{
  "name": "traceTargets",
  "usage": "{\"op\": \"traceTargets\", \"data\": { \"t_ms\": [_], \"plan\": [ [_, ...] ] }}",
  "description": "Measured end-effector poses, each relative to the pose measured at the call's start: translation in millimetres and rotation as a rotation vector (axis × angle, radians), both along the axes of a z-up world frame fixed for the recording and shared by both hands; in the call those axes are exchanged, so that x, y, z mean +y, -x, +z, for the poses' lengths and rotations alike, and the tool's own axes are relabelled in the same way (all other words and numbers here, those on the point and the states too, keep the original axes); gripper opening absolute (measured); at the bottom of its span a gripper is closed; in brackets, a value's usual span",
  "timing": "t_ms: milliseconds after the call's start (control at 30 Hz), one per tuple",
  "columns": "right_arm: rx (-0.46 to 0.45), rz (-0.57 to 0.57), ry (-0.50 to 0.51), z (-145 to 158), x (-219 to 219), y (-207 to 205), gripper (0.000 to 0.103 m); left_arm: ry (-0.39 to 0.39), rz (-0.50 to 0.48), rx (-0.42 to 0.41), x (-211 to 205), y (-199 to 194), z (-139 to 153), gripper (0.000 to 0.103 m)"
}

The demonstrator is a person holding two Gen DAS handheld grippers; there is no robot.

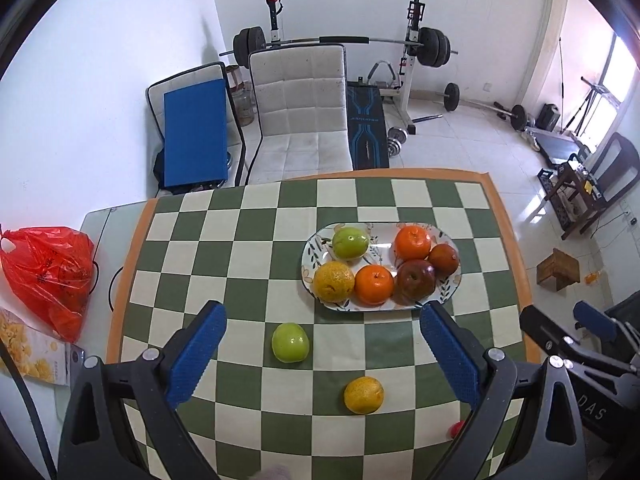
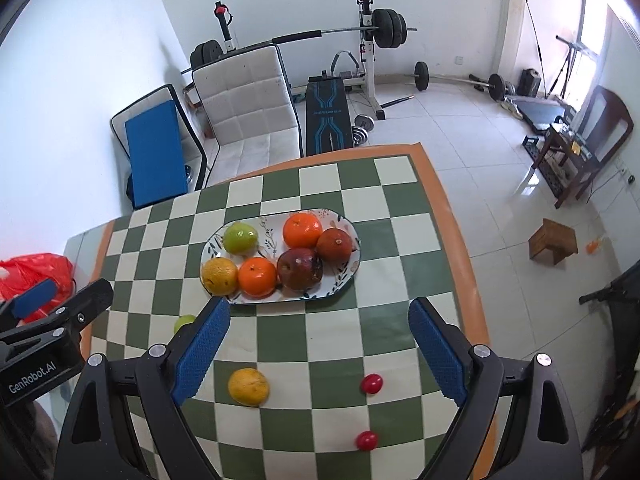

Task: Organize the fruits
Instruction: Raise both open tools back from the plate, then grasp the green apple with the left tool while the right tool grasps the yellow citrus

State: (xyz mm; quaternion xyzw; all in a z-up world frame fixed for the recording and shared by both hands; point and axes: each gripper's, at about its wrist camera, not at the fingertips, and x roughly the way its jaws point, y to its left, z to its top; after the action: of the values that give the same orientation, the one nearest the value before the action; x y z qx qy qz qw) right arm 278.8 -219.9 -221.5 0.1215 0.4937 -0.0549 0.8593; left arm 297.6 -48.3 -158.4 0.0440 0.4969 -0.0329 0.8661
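Observation:
An oval patterned plate (image 1: pixel 316 240) (image 2: pixel 344 276) on the checkered cloth holds several fruits: a green apple (image 1: pixel 350 243), a yellow citrus (image 1: pixel 333 281), two oranges (image 1: pixel 413 242), a dark red apple (image 1: pixel 416 282). Loose on the cloth lie a green apple (image 1: pixel 290 342) (image 2: pixel 183 323), a yellow citrus (image 1: pixel 363 395) (image 2: pixel 248 386) and two small red fruits (image 2: pixel 371 383) (image 2: pixel 367 440). My left gripper (image 1: pixel 320 356) is open above the loose green apple. My right gripper (image 2: pixel 318 350) is open above the cloth, near the plate's front edge.
A red plastic bag (image 1: pixel 48 276) and a snack box (image 1: pixel 32 356) lie left of the cloth. A white chair (image 1: pixel 300 108) stands behind the table. Gym gear fills the room beyond. The cloth's orange border (image 2: pixel 456 240) marks the right edge.

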Motion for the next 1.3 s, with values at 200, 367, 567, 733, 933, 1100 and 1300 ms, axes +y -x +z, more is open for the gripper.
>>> {"op": "traceTargets", "data": {
  "t_ms": [200,367,567,733,933,1100,1300],
  "plan": [
    [0.127,0.025,-0.103,-55,13,-18,0.096,-0.084,0.033,0.054,16,-11,-31,0.103],
    [0.323,0.106,-0.173,-143,51,-28,0.096,-0.191,0.103,0.168,52,-17,-88,0.103],
    [0.48,0.172,-0.206,-228,99,-31,0.095,-0.232,0.166,0.34,88,-20,-155,0.103],
    [0.547,0.216,-0.178,-263,123,-32,0.072,-0.235,0.176,0.394,93,-28,-178,0.103],
    [0.541,0.281,-0.115,-266,133,-27,0.061,-0.151,0.138,0.486,79,-52,-206,0.103],
    [0.546,0.234,-0.117,-262,105,-20,0.061,-0.108,0.098,0.563,64,-75,-237,0.103],
    [0.551,0.182,-0.098,-259,69,-18,0.061,-0.054,0.048,0.594,48,-81,-256,0.052]
  ]
}}
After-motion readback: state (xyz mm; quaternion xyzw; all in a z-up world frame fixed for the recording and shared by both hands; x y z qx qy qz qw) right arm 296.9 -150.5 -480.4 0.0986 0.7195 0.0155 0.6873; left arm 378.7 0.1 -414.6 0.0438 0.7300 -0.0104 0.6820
